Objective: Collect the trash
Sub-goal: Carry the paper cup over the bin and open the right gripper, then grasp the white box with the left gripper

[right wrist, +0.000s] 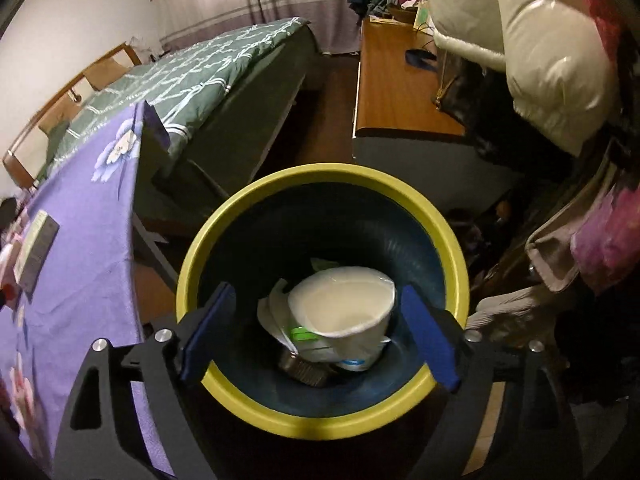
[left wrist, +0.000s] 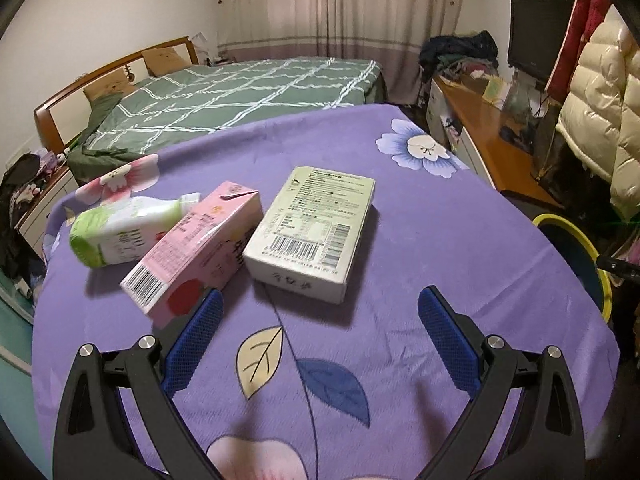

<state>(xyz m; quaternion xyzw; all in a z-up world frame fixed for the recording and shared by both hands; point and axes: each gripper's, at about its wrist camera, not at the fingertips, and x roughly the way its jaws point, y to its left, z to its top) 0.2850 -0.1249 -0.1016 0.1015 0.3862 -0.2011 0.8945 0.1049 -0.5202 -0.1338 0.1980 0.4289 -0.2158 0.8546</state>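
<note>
On the purple flowered tablecloth lie a pale green box, a pink carton and a white and green bottle on its side. My left gripper is open and empty, just short of the box, its left finger beside the pink carton. My right gripper is open and empty above the yellow-rimmed dark bin. Inside the bin lie a white paper bowl and other wrappers. The bin also shows in the left wrist view, right of the table.
A green bed stands behind the table. A wooden desk with a monitor runs along the right, with a cream puffy jacket hanging near the bin. The table edge is left of the bin.
</note>
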